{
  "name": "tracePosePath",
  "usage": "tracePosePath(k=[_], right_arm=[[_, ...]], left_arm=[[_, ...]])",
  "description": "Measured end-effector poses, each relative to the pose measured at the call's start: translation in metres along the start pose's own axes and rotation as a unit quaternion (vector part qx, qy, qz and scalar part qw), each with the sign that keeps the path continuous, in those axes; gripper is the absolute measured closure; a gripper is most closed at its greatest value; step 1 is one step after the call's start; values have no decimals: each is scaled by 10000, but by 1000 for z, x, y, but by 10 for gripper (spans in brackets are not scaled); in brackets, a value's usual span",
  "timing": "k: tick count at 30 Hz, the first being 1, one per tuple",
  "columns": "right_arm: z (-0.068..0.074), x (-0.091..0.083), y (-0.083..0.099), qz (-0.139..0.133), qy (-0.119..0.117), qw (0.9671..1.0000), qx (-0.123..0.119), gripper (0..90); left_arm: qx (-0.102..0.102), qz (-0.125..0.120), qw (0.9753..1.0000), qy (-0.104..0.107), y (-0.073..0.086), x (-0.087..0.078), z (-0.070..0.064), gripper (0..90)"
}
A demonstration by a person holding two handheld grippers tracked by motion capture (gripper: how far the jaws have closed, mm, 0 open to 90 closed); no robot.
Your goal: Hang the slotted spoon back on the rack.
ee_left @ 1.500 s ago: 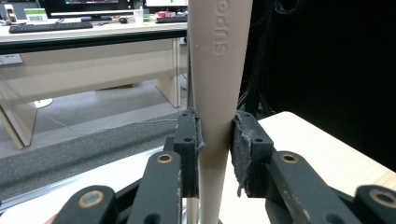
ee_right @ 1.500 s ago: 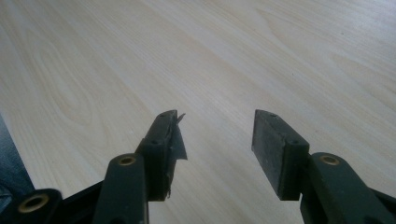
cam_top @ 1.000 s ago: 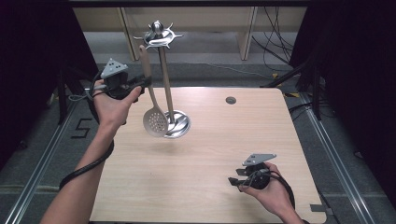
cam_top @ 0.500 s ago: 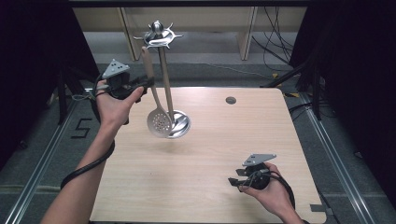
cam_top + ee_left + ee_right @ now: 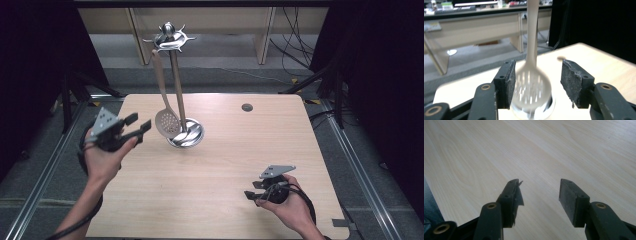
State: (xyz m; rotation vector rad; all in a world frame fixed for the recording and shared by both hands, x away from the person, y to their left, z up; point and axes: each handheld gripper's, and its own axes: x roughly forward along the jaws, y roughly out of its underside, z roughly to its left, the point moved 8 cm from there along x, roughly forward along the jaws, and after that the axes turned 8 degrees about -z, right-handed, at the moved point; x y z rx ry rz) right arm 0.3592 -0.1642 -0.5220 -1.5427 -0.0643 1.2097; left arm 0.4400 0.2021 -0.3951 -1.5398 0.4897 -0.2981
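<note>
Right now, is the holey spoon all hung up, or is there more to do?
It looks hung: the slotted spoon dangles from a hook on the metal stand, and nothing grips it. The left tool is open beside it, jaws apart, with the blurred spoon showing beyond them. The right tool is open and empty low over the table. I see no other utensils waiting, so little seems left.

A beige slotted spoon (image 5: 165, 102) hangs by its handle from a hook of the chrome utensil stand (image 5: 178, 95), bowl down, at the stand's nine o'clock, just above the round base at the bench's (image 5: 225, 165) far-left part.
</note>
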Motion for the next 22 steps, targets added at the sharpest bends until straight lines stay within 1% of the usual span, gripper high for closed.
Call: tracePosePath(k=[1, 2, 3, 4, 5, 6, 7, 8, 9, 11, 12, 13, 15, 16, 19, 20, 21, 22], right_arm=[[0, 0, 0, 0, 0, 10000, 0, 511], [0, 0, 0, 30, 1, 10000, 34, 510], [0, 1, 0, 33, -2, 10000, 26, 510], [0, 1, 0, 32, -6, 10000, 18, 510], [-4, 2, 0, 10, -15, 9996, -274, 508], [-1, 0, 0, 61, -54, 9999, -129, 508], [0, 0, 0, 39, -32, 9999, -112, 506], [0, 0, 0, 39, -37, 9999, -113, 506], [0, -1, 0, 50, -11, 10000, -65, 505], [1, -1, 0, 58, -9, 10000, -56, 504], [0, 1, 0, 25, -11, 9999, -136, 504], [2, -1, 0, 69, -18, 10000, -32, 504], [2, 0, 0, 81, -11, 10000, -45, 502], [2, 2, 0, -6, 2, 10000, -33, 502], [3, 1, 1, 74, -31, 9999, -87, 498], [3, 3, 0, -58, -20, 10000, -73, 494], [2, 1, 0, 42, -36, 9999, -111, 492], [2, 1, 0, 42, -36, 9999, -111, 492]], left_arm=[[0, 0, 10000, 0, 0, 0, 0, 439], [-134, 73, 9999, -58, 29, -14, 1, 434], [-172, 158, 9997, -122, 44, -22, 2, 433], [-187, 247, 9994, -173, 63, -30, 2, 431], [-123, 330, 9991, -244, 77, -37, 3, 429], [-123, 330, 9991, -244, 77, -37, 3, 429], [-69, 410, 9984, -386, 100, -46, 5, 430], [-76, 518, 9977, -434, 114, -53, 6, 435], [-148, 565, 9974, -428, 120, -56, 5, 442], [-166, 551, 9975, -412, 123, -59, 3, 441], [-179, 571, 9975, -386, 125, -62, -1, 439], [-219, 595, 9974, -351, 126, -62, -3, 435], [-234, 616, 9973, -338, 127, -61, -4, 431], [-180, 646, 9973, -309, 129, -58, -6, 429], [-196, 675, 9970, -338, 132, -56, -5, 425], [-199, 667, 9969, -355, 132, -56, -4, 423], [-215, 649, 9970, -371, 132, -56, -2, 424], [-215, 649, 9970, -371, 132, -56, -2, 423]])
